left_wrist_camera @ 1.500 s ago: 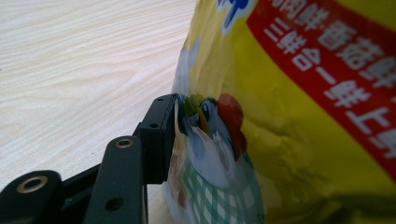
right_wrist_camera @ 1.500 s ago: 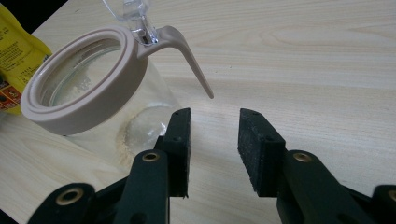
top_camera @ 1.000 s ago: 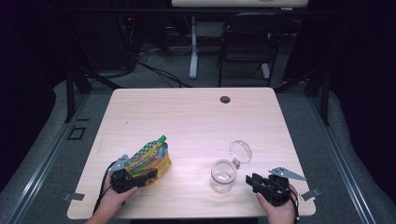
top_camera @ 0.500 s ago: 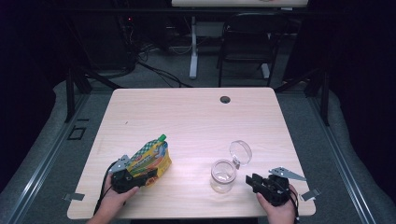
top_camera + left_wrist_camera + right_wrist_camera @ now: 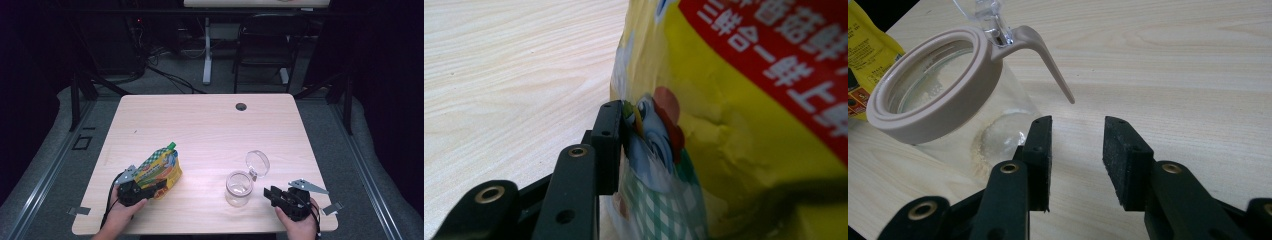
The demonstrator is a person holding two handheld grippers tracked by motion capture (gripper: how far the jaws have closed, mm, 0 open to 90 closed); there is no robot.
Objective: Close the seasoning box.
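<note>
pale wooden table [image 5: 210,130] | yellow foil spout pouch with green cap [image 5: 159,167] near its left front edge; left gripper [image 5: 148,189] jaws have just been closing, pads now pressing its sides | clear glass jar with beige flip-lid ring [image 5: 239,187] just left of right gripper [image 5: 270,194], jaws apart, empty | step: securing pouch | next, likely: lift it towards the jar, steady the jar

The yellow pouch [image 5: 744,115] carries white Chinese characters on a red band toward two o'clock in the left gripper view; they are cut off and tilted, too partial to read surely. A cartoon rooster is printed below. Its small print in the right gripper view is unreadable.
</note>
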